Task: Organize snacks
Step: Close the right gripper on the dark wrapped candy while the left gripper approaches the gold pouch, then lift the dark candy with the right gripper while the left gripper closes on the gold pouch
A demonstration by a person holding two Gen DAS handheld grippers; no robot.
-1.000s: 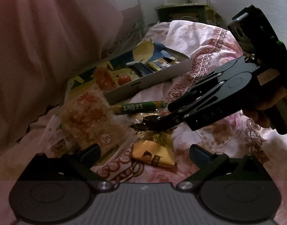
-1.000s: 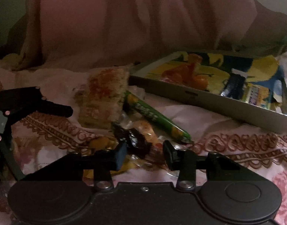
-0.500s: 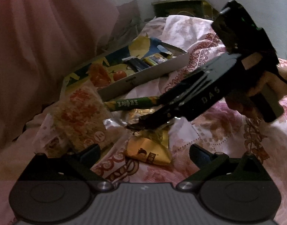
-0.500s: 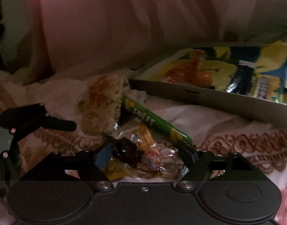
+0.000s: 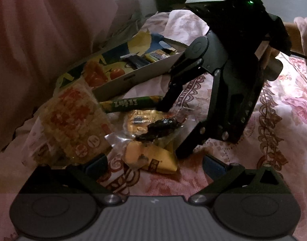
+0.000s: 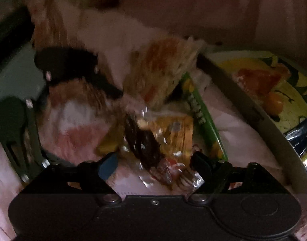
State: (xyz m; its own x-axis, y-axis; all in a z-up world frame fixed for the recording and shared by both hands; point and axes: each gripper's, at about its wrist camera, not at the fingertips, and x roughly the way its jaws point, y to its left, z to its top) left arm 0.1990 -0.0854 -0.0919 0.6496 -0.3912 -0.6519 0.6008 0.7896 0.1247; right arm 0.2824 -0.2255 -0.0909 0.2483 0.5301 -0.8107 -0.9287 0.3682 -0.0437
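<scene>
With its jaws spread, the right gripper (image 5: 171, 128) straddled the dark candy in its clear wrapper (image 5: 159, 127) lying atop the yellow packets (image 5: 151, 160) on the bedspread (image 5: 274, 140), the left gripper (image 5: 153, 160) also unclenched, so closing risked snagging only slippery film or a packet beneath.

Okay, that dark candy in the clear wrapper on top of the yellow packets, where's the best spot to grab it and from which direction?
Grip the dark candy across its narrow middle, coming from above. It lies flat and elongated on the yellow packets, so its thick body probably holds better than the crinkly clear wrapper ends. The right hand-held gripper is already open astride it.
</scene>
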